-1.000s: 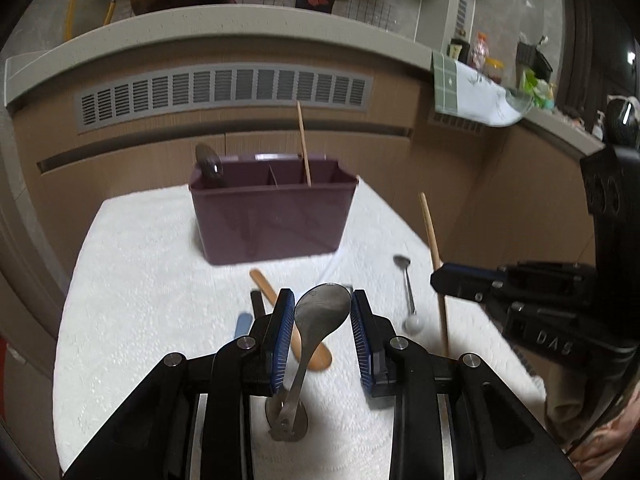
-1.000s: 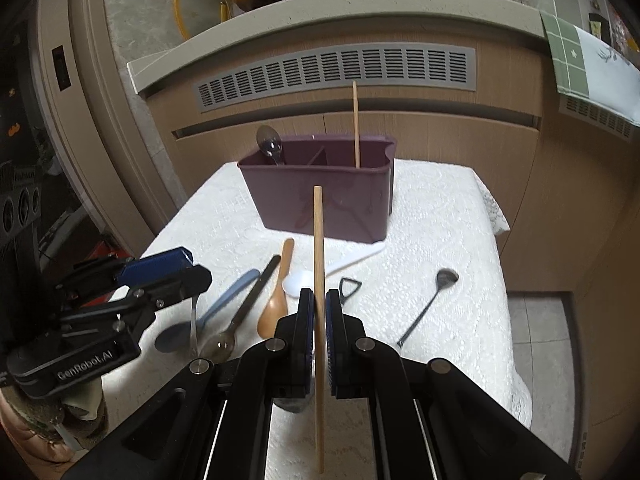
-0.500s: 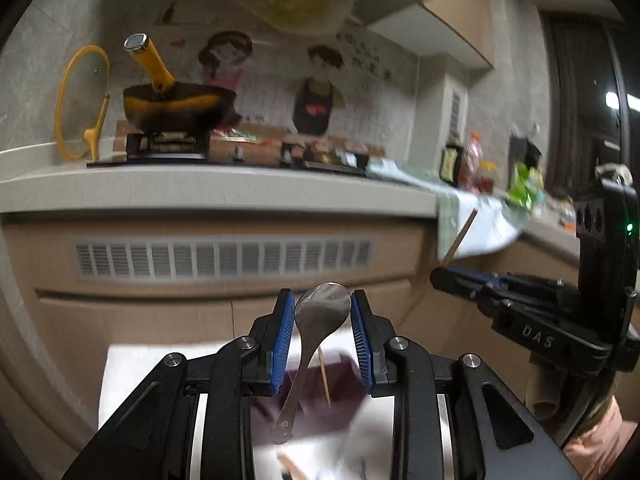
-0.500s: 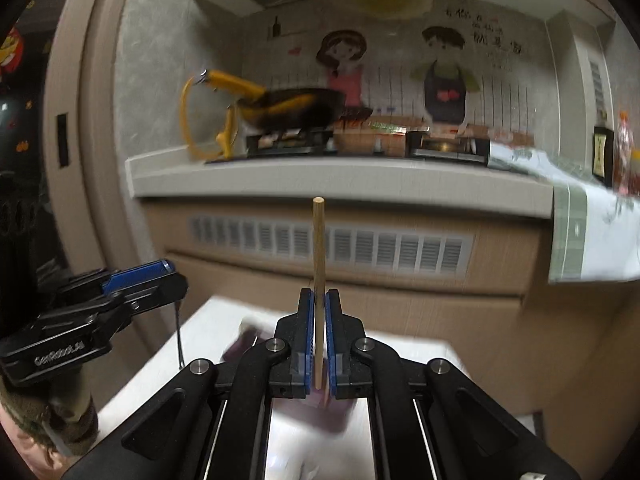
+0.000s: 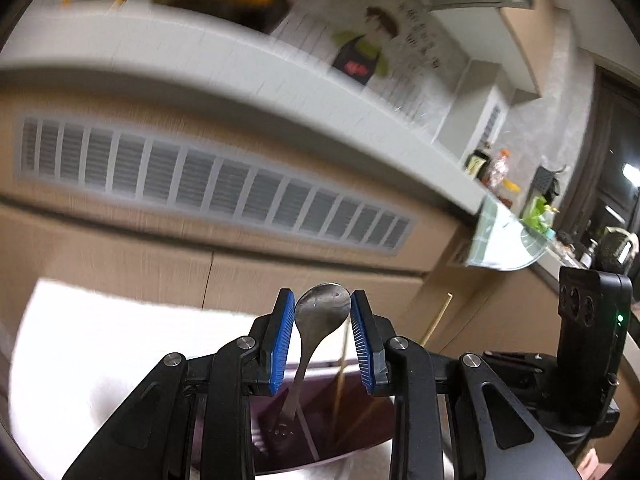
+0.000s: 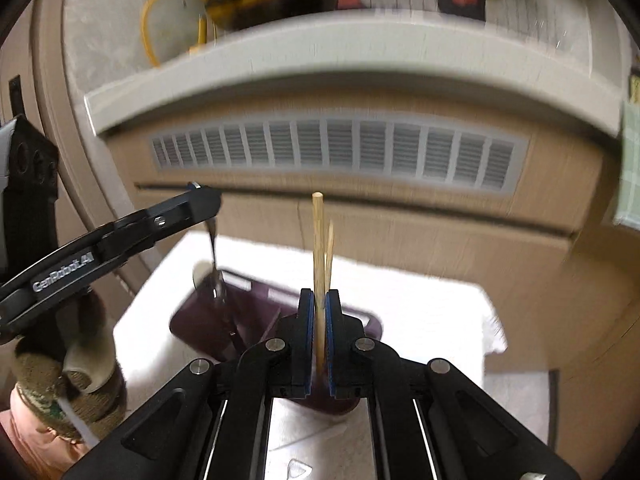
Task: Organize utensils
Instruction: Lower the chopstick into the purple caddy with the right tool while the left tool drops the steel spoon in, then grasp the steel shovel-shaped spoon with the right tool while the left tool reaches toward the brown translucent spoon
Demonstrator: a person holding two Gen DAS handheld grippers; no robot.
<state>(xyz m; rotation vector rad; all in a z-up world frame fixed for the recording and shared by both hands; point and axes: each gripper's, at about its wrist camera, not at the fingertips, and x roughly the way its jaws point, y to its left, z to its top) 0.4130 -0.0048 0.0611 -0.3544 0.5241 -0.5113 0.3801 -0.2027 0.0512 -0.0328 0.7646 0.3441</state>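
Utensil caddy (image 6: 224, 320) now beneath | left tongs (image 5: 322, 320) hold spoon (image 5: 320, 312) | right tongs (image 6: 319, 312) hold chopstick (image 6: 318, 248)

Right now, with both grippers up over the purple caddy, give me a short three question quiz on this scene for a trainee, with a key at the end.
1. True or false: the left gripper holds a metal spoon by its bowl, handle hanging down.
2. What does the right gripper hold? A) a fork B) a wooden chopstick C) a blue spoon
3. Fill in: below both grippers on the white cloth stands a purple ____.

Key
1. True. The blue pads flank the bowl, and the handle points down toward the purple caddy.
2. B. The wooden chopstick stands upright in shut jaws.
3. Caddy. Another thin stick already stands in it.
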